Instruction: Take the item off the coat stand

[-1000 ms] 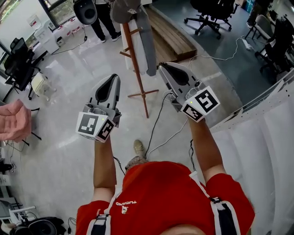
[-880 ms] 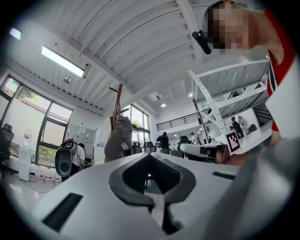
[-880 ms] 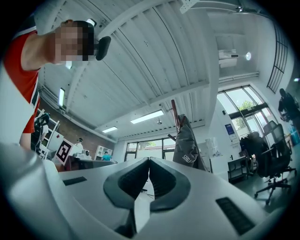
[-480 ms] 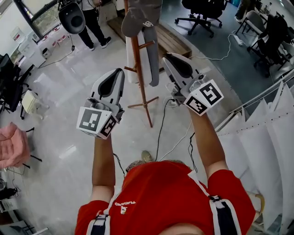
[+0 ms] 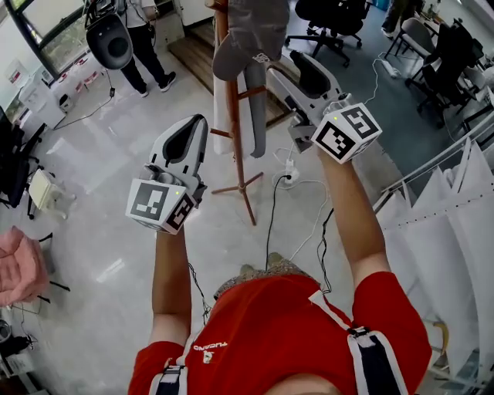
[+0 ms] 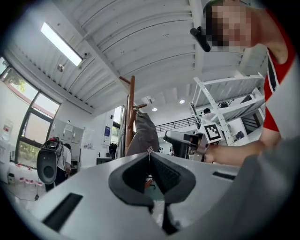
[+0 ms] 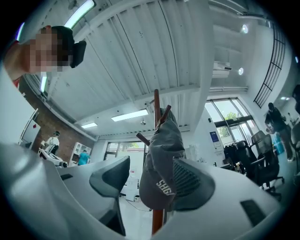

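Observation:
A grey cap hangs near the top of the brown wooden coat stand, above a long grey and white cloth. My right gripper is raised just right of the cap, and its jaws are opening. In the right gripper view the cap hangs between the two jaws of the right gripper, close to the right pad; neither pad presses on it. My left gripper hovers lower, left of the pole, shut and empty. The left gripper view shows its closed tips below the cap.
A person with a black round device stands at the back left. Office chairs stand behind the coat stand. Cables trail over the floor by the stand's feet. A pink seat is at the left and white sloped panels at the right.
The coat stand and cap have come closer. My right gripper has risen up beside the cap and its jaws have parted. The left gripper has stayed shut in about the same place.

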`<state>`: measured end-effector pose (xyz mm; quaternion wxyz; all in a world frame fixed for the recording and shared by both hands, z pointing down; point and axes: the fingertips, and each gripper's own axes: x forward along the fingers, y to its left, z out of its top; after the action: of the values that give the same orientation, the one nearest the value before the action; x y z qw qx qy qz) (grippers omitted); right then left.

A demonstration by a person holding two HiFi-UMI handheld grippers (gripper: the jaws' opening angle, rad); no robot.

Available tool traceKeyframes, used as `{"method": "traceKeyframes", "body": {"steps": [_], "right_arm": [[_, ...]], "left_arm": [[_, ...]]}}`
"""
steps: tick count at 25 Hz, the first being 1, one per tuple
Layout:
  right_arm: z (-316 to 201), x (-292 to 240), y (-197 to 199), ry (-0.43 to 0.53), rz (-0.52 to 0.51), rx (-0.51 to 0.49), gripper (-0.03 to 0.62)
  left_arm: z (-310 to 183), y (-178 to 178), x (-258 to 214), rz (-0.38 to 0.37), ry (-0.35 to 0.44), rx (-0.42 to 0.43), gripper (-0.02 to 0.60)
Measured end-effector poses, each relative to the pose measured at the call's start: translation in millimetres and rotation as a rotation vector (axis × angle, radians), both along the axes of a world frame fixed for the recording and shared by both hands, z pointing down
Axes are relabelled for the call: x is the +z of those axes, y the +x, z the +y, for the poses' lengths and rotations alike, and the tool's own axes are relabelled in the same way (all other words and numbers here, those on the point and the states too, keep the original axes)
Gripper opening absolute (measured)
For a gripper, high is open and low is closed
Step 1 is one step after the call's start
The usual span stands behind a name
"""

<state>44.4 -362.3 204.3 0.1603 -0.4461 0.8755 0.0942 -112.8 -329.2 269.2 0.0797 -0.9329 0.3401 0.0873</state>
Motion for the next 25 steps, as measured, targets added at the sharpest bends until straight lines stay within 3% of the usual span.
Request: {"method": "traceKeyframes", "body": {"steps": [11, 16, 25], "right_arm": [[-83.7, -54.7, -0.7, -0.016, 0.023, -0.025, 0.327], [-92.7, -55.9, 23.1, -0.013, 0.018, -0.010, 0.328], [-97.3, -58.7, 11.5, 0.008, -0.038, -0.216, 0.339]], "left_arm": [[-28.1, -1.8, -9.3, 0.028, 0.004, -0.072, 0.012], [-29.8, 15.1, -7.4, 0.022, 0.011, -0.088, 0.012], [-42.0, 15.4, -4.0, 0.014, 0.005, -0.117, 0.012]]}}
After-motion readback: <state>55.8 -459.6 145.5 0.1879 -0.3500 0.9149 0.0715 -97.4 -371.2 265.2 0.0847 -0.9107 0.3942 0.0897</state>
